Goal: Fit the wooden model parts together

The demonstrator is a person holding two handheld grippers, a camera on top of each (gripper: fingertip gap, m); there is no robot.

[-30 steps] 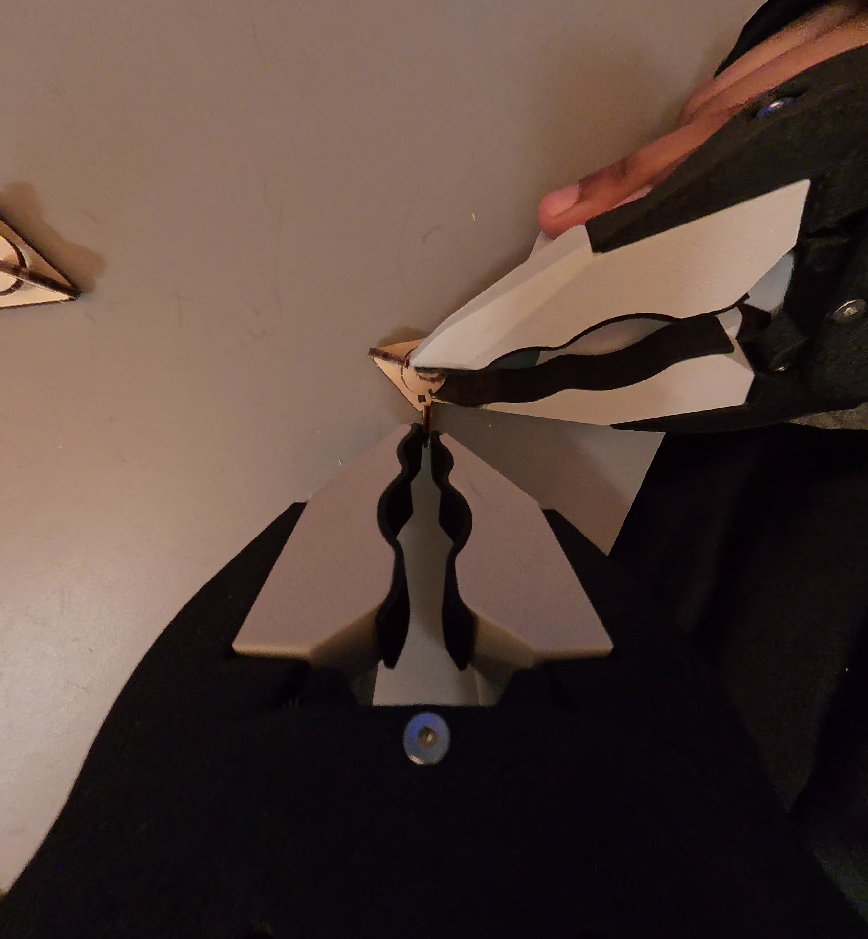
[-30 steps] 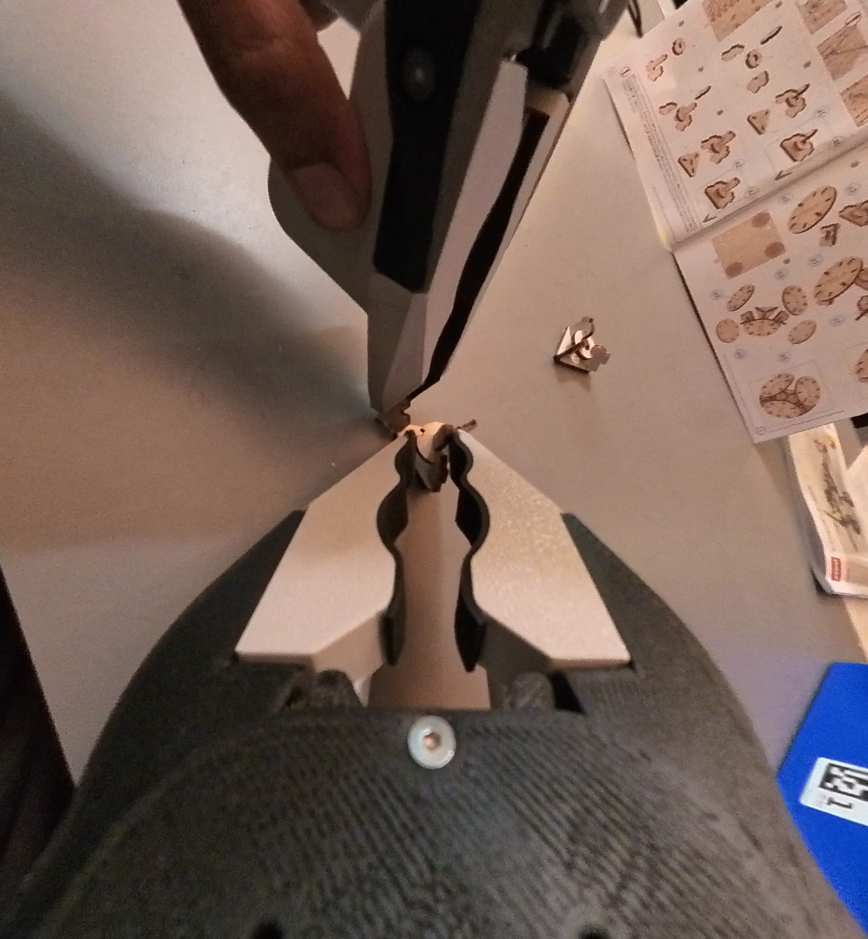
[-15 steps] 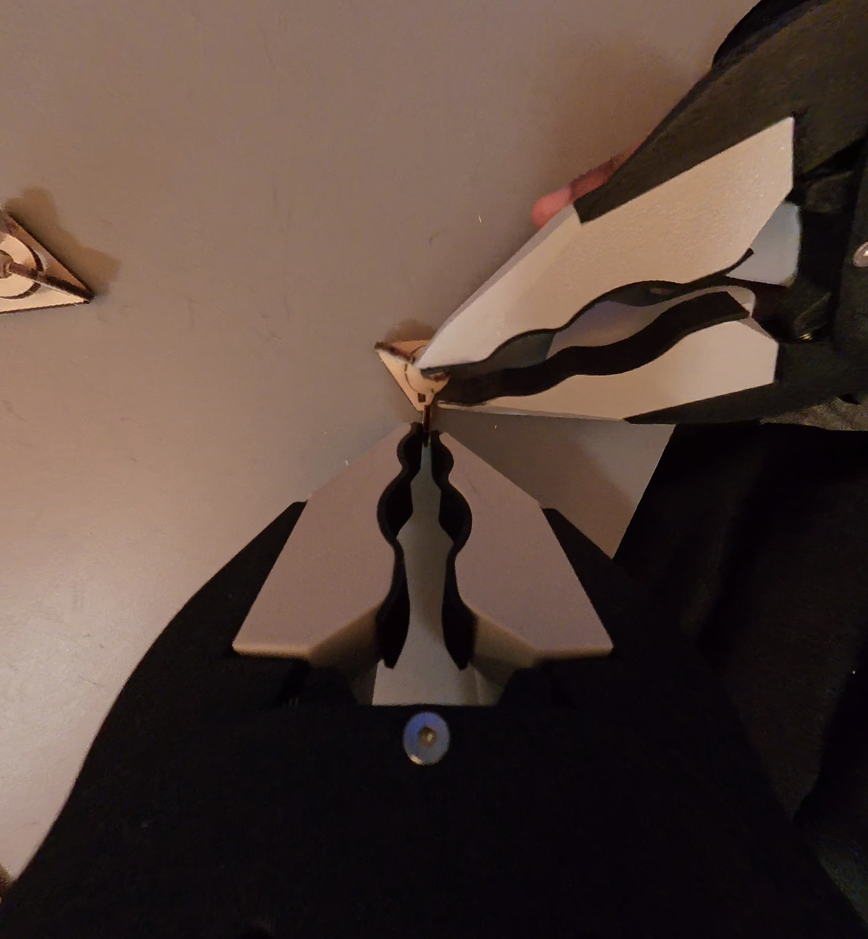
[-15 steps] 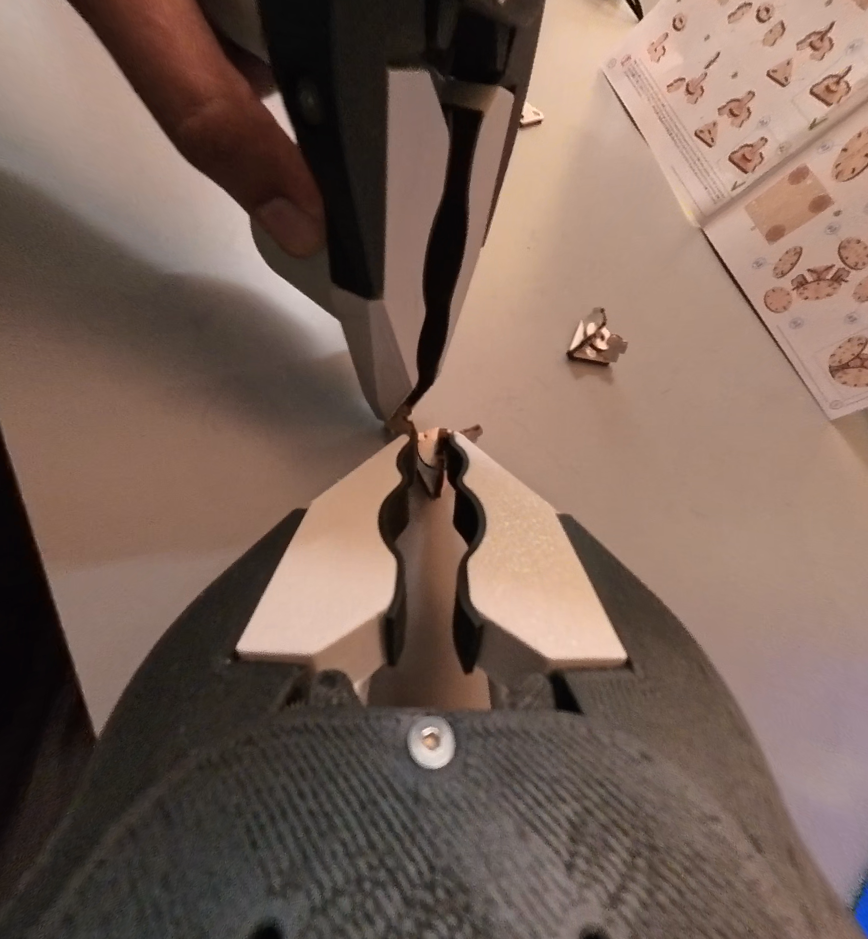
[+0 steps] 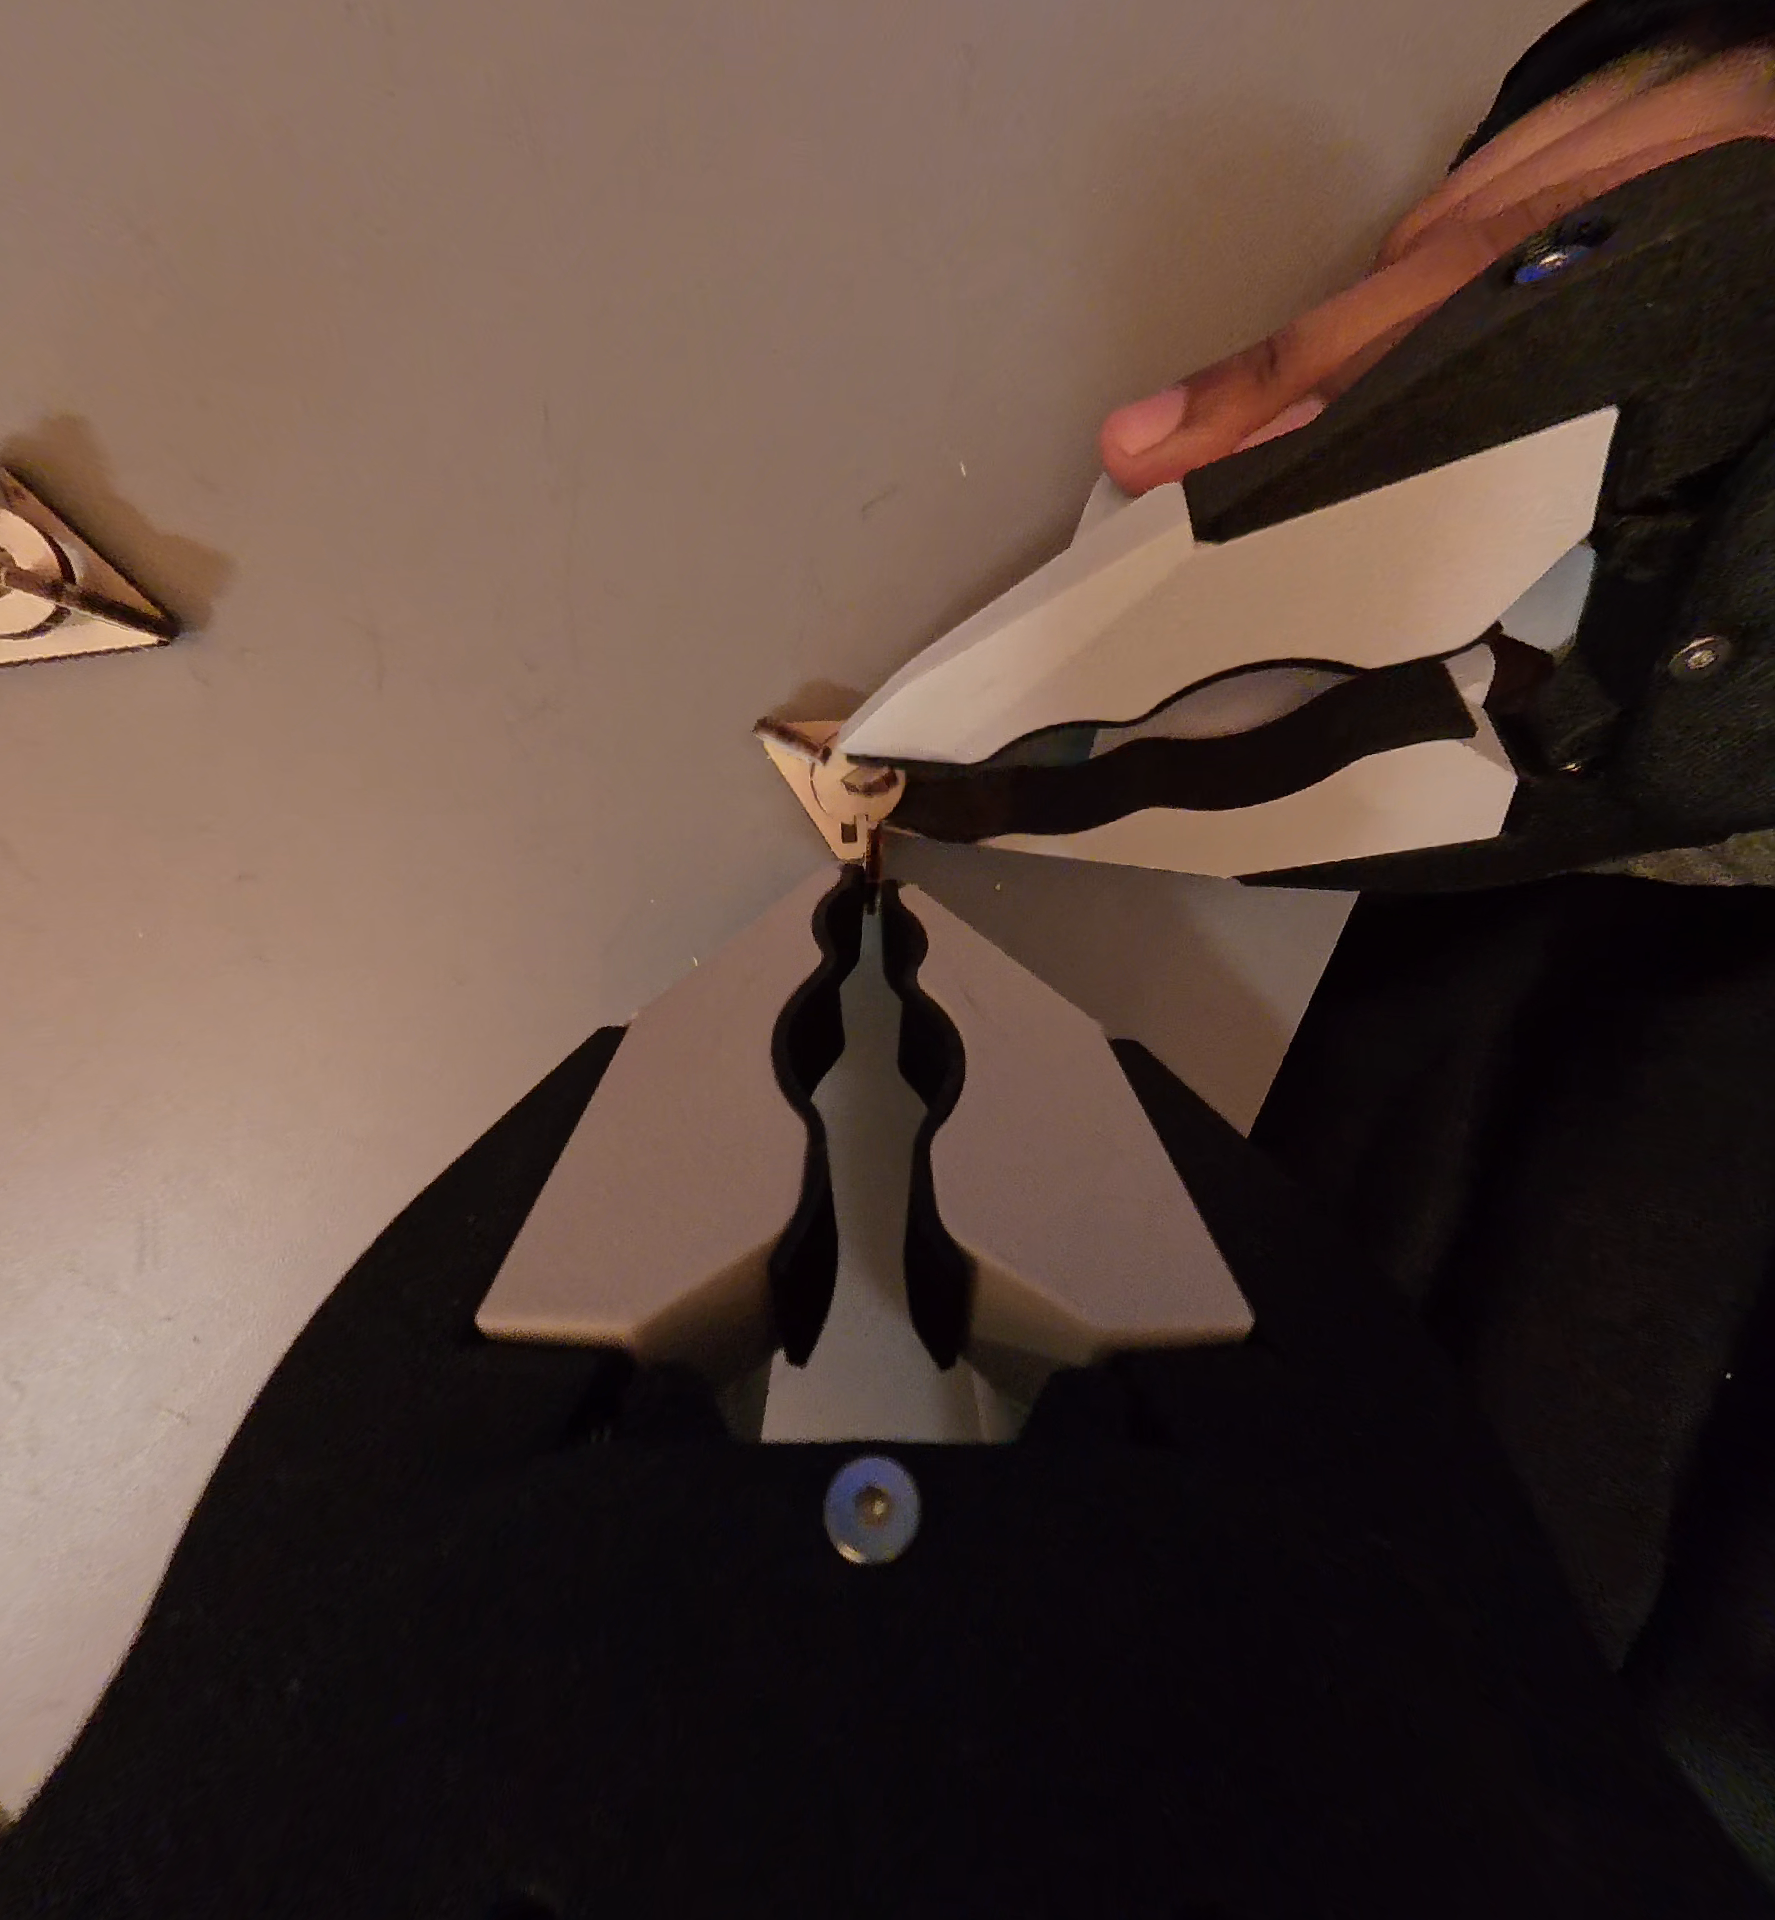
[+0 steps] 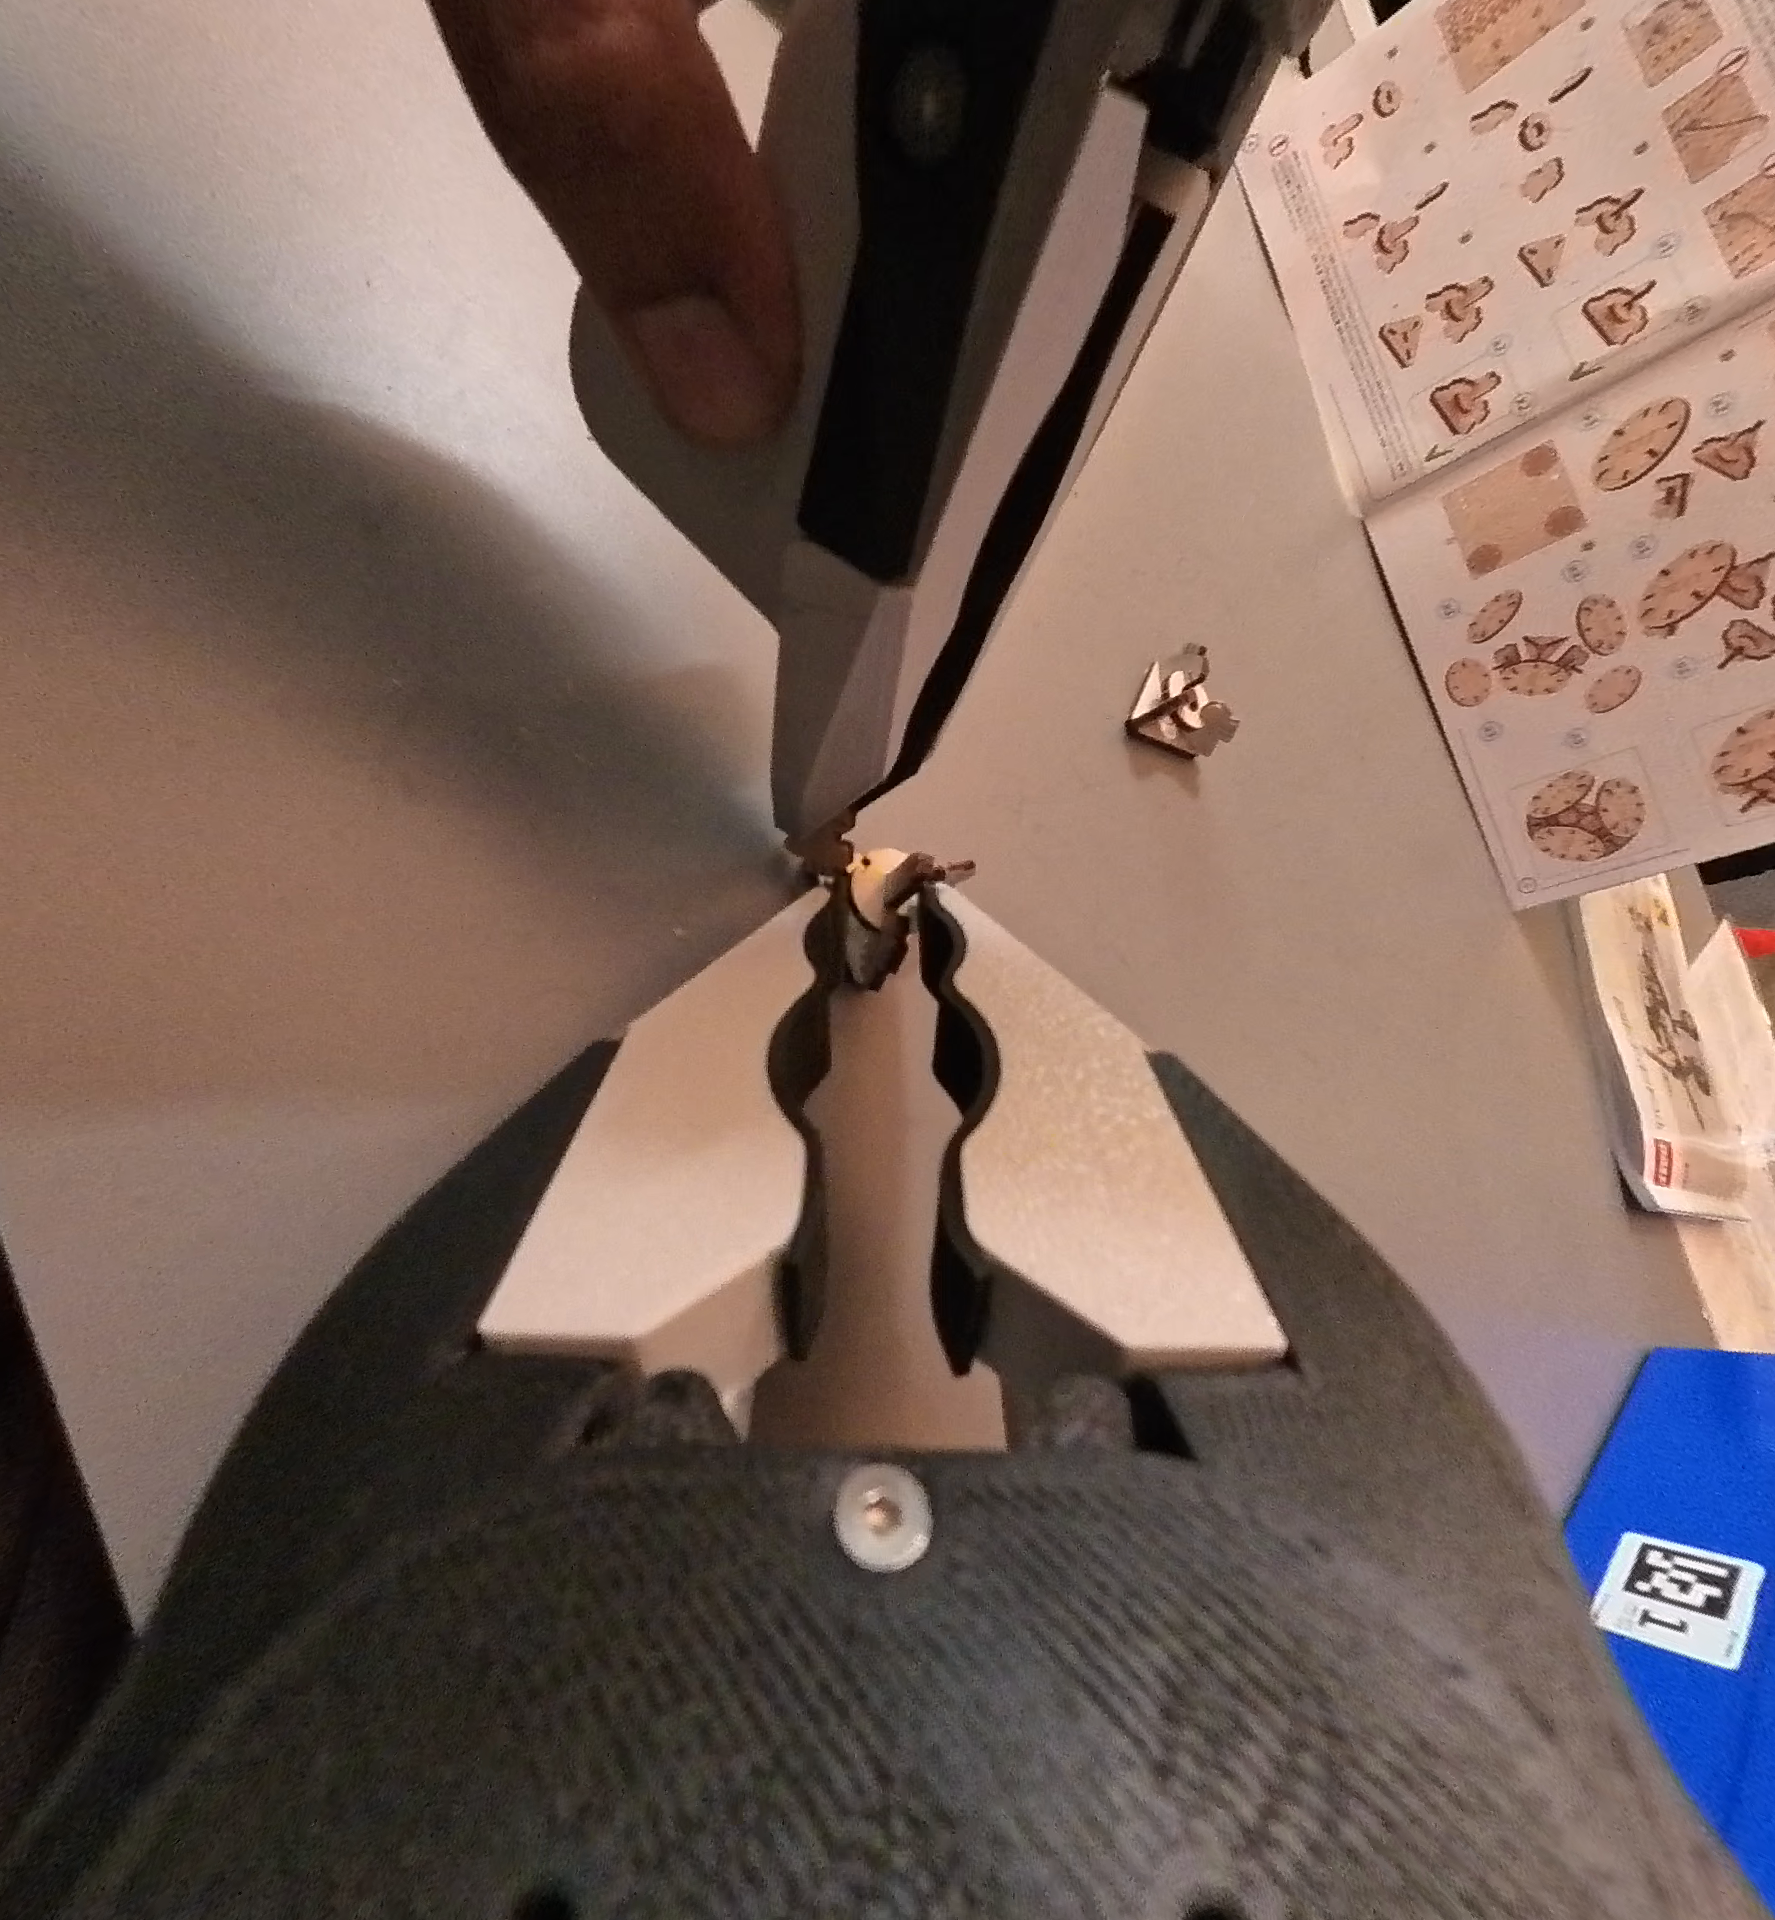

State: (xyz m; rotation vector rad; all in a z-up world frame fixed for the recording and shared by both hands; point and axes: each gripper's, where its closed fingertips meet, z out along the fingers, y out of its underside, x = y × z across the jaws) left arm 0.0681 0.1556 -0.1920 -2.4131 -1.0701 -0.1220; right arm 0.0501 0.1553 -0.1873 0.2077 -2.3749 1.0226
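In the left wrist view my left gripper (image 5: 867,899) is shut on a thin dark wooden piece (image 5: 872,862) that sticks out past its tips. The piece's far end meets a small triangular wooden assembly (image 5: 826,784). My right gripper (image 5: 878,795) comes in from the right and is shut on that assembly. In the right wrist view my right gripper (image 6: 872,925) grips the assembly (image 6: 878,883), with its pale round disc showing between the pads. My left gripper (image 6: 826,826) comes down from above, its thin piece touching the assembly. Both hover just above the grey table (image 5: 447,312).
A second triangular wooden assembly (image 6: 1179,712) lies on the table to the right; it also shows in the left wrist view (image 5: 21,603). An open instruction booklet (image 6: 1589,416), stacked sheets (image 6: 1672,1091) and a blue item with a tag (image 6: 1714,1558) lie at the right edge. A finger (image 6: 685,270) rests on the left gripper. Both grippers' tips are close together, under 4 cm apart.
My right gripper rocked upward and then came back down, while both grips held. The thin piece and the assembly stayed together at the same spot.
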